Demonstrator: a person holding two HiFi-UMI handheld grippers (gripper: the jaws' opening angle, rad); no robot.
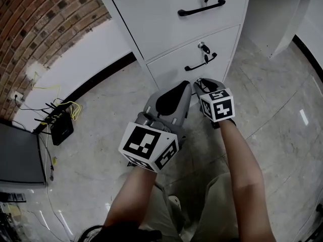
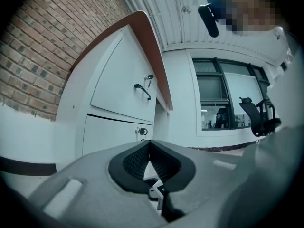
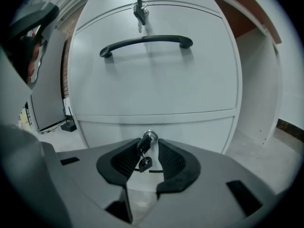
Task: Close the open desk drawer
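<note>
Low on the white cabinet (image 1: pixel 161 19), straight ahead of my right gripper (image 3: pixel 151 145), sits the bottom drawer (image 3: pixel 199 132). Its front looks nearly flush, and I cannot tell whether a gap remains. My right gripper's jaws stand apart, framing the lock (image 3: pixel 149 137) and its dangling key (image 3: pixel 144 163) without pinching them. My left gripper (image 2: pixel 149 144) has its jaws together on nothing. I judge the drawer rigid and fairly heavy but easy on its slides, so a flat push on the front beside the black handle (image 1: pixel 201 62) suits better than touching the delicate key. No brand or writing is readable.
</note>
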